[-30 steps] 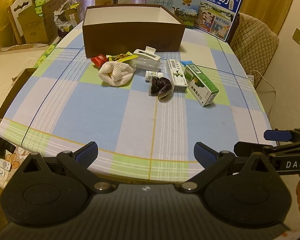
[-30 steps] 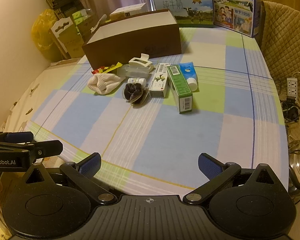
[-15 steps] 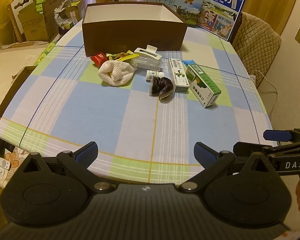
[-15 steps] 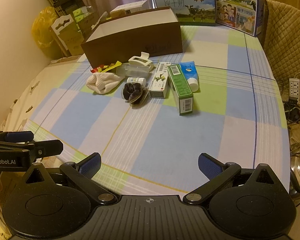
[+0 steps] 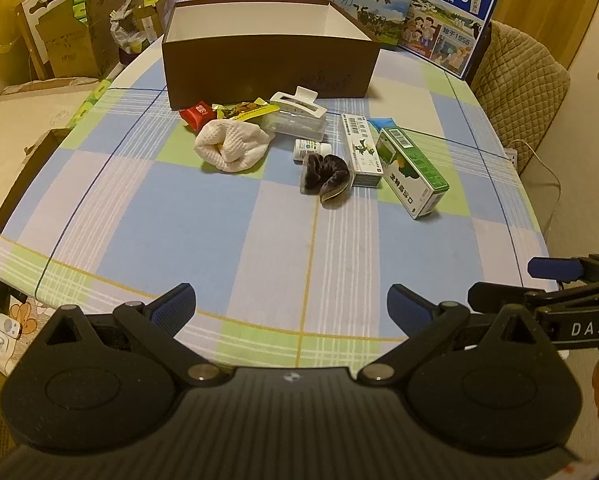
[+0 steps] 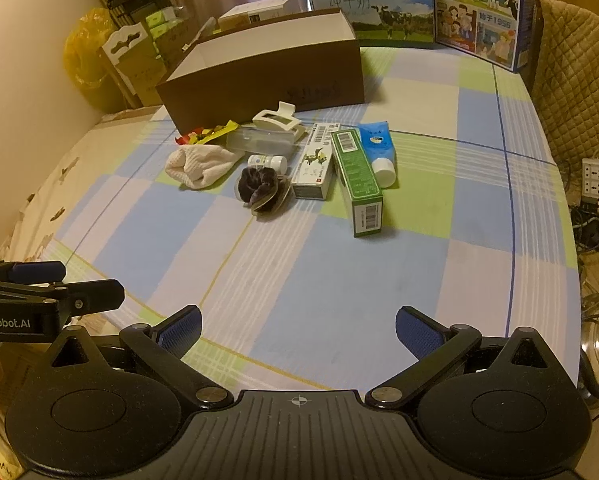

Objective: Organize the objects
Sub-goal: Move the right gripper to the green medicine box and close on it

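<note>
An open brown box stands at the table's far side. In front of it lie a white cloth, a dark scrunchie, a small pill bottle, a white hair claw on a clear case, a green carton, a white carton, a blue tube and snack packets. My left gripper and right gripper are both open and empty over the near table edge, far from the objects.
Two milk cartons stand behind the box. A quilted chair is at the right. Cardboard boxes and bags sit at the left. The checked tablecloth covers the table. A power strip lies on the floor at right.
Both grippers have drifted slightly forward and stay open. Nothing on the table has moved.
</note>
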Demonstrator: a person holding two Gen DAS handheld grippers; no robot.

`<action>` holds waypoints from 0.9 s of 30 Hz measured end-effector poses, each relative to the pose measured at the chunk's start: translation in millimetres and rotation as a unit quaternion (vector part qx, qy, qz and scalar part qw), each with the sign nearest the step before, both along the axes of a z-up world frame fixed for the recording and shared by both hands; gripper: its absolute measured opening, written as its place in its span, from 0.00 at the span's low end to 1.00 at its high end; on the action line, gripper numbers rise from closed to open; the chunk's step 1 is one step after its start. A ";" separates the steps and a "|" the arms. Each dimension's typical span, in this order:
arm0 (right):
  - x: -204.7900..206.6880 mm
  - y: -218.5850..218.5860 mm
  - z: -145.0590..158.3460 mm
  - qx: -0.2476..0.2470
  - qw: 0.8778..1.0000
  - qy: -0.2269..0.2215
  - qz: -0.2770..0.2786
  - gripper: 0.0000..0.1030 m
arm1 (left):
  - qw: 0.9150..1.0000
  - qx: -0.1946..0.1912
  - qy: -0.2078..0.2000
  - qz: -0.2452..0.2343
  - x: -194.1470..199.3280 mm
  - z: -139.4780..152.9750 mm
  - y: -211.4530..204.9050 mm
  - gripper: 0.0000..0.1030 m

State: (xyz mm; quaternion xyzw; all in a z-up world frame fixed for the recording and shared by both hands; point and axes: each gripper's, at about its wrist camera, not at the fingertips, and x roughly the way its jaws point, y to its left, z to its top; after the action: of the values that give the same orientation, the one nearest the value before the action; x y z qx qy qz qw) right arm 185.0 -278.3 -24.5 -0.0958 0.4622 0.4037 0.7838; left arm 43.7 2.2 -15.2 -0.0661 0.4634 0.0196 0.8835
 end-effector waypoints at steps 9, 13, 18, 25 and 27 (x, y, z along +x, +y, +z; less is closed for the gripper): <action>17.9 5.1 -3.4 -0.001 1.000 0.001 0.008 0.98 | 1.000 0.001 0.004 0.010 13.0 -1.8 -3.1 0.98; 27.0 7.4 -6.5 -0.003 1.000 0.003 0.012 0.98 | 1.000 0.001 0.007 0.020 19.7 -4.2 -3.2 0.98; 39.7 8.6 -10.6 -0.001 1.000 0.004 0.016 0.98 | 0.999 0.003 0.009 0.038 27.9 -6.6 1.9 0.98; 61.2 11.5 -14.9 0.008 1.000 -0.019 0.017 0.98 | 0.998 0.002 0.012 0.061 38.8 -9.8 9.1 0.98; 67.4 14.1 -16.7 0.007 0.999 -0.028 0.019 0.97 | 0.998 0.002 0.015 0.066 41.9 -11.8 11.1 0.98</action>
State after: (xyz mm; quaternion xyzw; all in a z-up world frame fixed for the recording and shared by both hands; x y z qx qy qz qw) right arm 252.4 -264.2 -41.3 -0.1101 0.4355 0.4194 0.7889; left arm 85.5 13.3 -27.1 -0.0948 0.4709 0.0798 0.8734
